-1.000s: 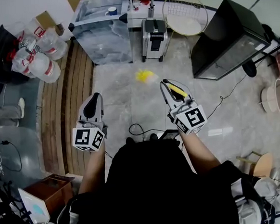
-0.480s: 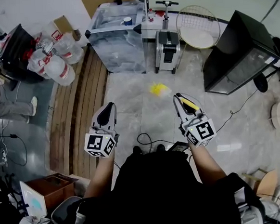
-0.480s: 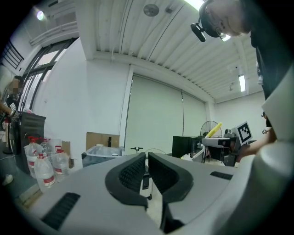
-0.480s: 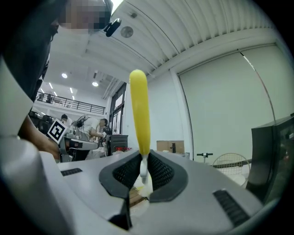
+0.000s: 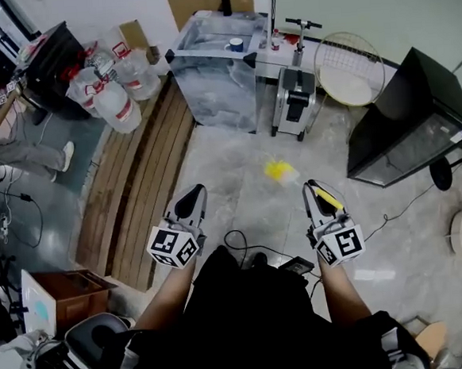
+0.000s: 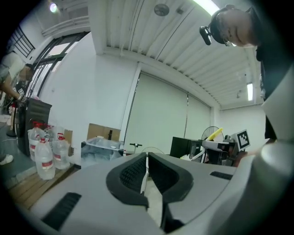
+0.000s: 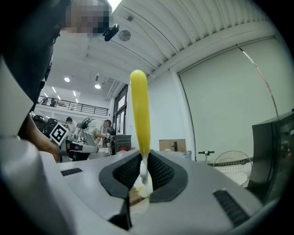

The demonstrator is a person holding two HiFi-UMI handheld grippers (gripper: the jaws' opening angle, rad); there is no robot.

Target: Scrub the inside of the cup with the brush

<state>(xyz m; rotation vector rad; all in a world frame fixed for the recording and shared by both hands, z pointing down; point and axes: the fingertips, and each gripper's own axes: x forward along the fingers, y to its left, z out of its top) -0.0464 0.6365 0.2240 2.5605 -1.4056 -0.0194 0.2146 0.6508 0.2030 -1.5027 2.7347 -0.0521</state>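
1. A small blue cup (image 5: 237, 44) is being supported by the top of a translucent box-shaped tank (image 5: 216, 93), well apart from both grippers
2. The brush (image 7: 139, 110), its smooth yellow handle upright, is being pinched by the right gripper (image 5: 311, 187)
3. The left gripper (image 5: 196, 192) is being held pressed together, empty

The brush (image 7: 139, 105) has a smooth, glossy yellow plastic handle. The left gripper (image 6: 146, 157) and right gripper (image 7: 144, 157) have matt grey plastic shells with black ribbed pads (image 6: 132, 172) (rubbery, by the look). The floor (image 5: 231, 180) is polished stone-patterned tile, and the planks (image 5: 136, 195) are bare wood.
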